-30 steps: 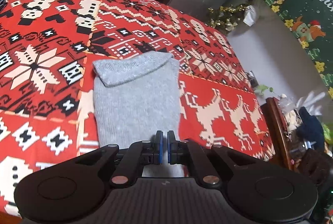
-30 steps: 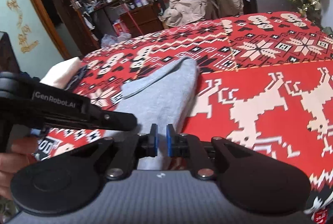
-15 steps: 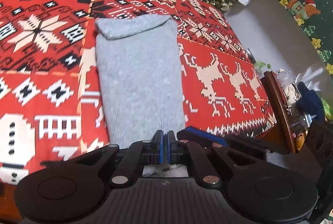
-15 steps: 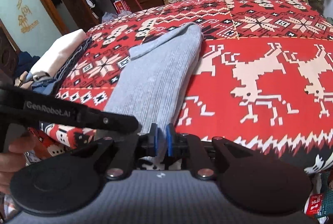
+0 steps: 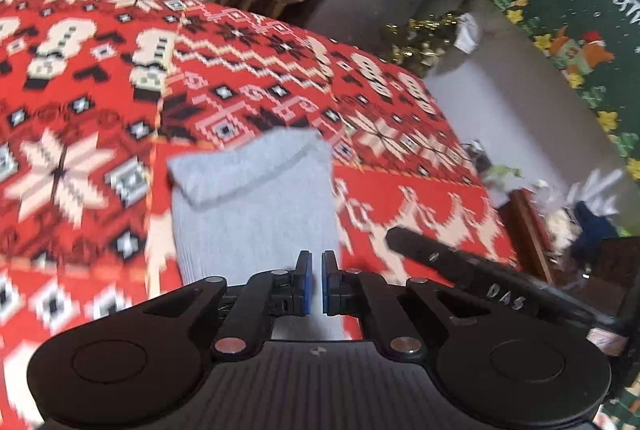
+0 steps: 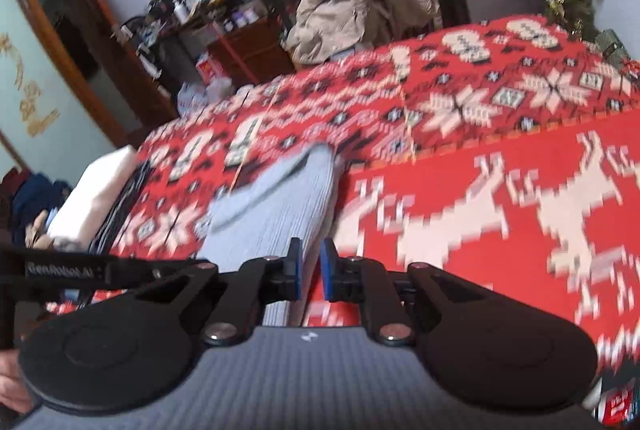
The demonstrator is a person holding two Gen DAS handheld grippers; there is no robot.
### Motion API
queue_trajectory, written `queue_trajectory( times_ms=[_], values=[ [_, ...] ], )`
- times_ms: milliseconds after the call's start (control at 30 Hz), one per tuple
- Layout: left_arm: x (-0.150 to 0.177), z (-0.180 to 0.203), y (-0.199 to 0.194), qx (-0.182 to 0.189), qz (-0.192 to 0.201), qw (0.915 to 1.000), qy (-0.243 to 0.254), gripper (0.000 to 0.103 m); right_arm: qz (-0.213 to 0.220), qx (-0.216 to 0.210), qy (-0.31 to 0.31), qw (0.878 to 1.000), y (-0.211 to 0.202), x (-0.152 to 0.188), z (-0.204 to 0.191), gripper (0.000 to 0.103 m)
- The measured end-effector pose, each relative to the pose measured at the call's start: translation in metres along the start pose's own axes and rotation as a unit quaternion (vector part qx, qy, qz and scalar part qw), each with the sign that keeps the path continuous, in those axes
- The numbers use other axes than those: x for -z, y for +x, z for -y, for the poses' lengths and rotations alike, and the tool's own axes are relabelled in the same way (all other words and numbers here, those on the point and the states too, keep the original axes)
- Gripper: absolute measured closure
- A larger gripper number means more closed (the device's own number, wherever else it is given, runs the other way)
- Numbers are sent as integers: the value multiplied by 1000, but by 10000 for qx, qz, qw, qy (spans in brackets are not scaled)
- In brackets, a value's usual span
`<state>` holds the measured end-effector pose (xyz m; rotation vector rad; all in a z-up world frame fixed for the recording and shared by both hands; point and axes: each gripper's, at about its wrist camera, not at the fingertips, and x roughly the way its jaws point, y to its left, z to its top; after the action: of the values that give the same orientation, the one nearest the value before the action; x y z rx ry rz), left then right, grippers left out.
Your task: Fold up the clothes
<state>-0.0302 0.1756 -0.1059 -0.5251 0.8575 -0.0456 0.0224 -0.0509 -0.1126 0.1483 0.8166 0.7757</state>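
Plain grey garment (image 5: 256, 214) on red, white-and-black reindeer-and-snowflake patterned cloth (image 5: 100, 102).

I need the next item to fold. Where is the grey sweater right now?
In both wrist views the grey sweater lies on the red patterned blanket, stretching away from both grippers, a white folded pile to its left.

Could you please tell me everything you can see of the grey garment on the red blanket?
The grey garment is a ribbed knit, folded into a long narrow strip, with a band-edged flap turned over its far end. It lies on the red patterned blanket. Its near end runs under the left tool; whether the pads pinch it is hidden.
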Motion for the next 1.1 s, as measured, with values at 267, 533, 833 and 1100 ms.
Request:
queue_trajectory(
  times_ms=[267,533,833,1100],
  values=[
    [-11,-14,24,-126,-266,9994,-186,99,-65,-302,353,9989,73,-39,10,94],
    [-7,-28,20,17,-311,9990,-335,99,-195,-312,908,9952,122,-52,32,103],
    [-2,-39,-24,205,164,9987,-447,96,-254,-613,1265,9897,69,-42,38,91],
    [20,-74,-46,333,222,9925,-1159,69,-1141,-738,1874,9728,49,4,46,80]
  ],
)
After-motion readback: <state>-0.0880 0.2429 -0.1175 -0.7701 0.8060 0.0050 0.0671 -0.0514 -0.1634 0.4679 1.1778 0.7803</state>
